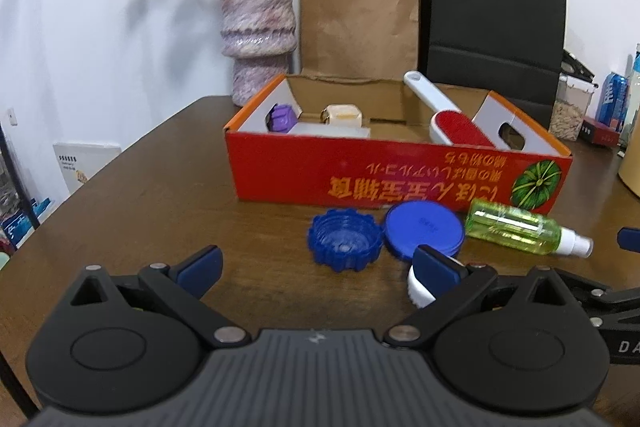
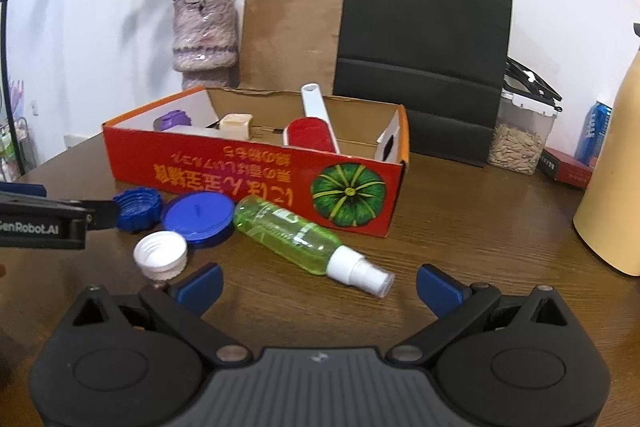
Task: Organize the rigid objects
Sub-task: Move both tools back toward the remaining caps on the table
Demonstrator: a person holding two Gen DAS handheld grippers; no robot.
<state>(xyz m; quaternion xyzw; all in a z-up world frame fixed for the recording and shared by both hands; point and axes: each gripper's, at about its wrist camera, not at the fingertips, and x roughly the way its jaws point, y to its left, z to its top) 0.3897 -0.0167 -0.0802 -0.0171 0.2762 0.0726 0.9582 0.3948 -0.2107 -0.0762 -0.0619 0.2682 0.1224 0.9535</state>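
On the table before the red box (image 2: 256, 183), from left to right, lay a ridged blue cap (image 2: 138, 209), a flat blue lid (image 2: 199, 217), a white cap (image 2: 161, 254) and a green spray bottle (image 2: 296, 237). The left gripper (image 1: 318, 269) gaped empty near the caps; the right gripper (image 2: 319, 283), also spread empty, was nearer the bottle, whose nozzle slanted toward it

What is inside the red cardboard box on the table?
Inside the red cardboard box: a white-handled lint brush with a red pad, a cream cube-shaped object, a purple object and a flat white piece. The front wall hides the box floor.
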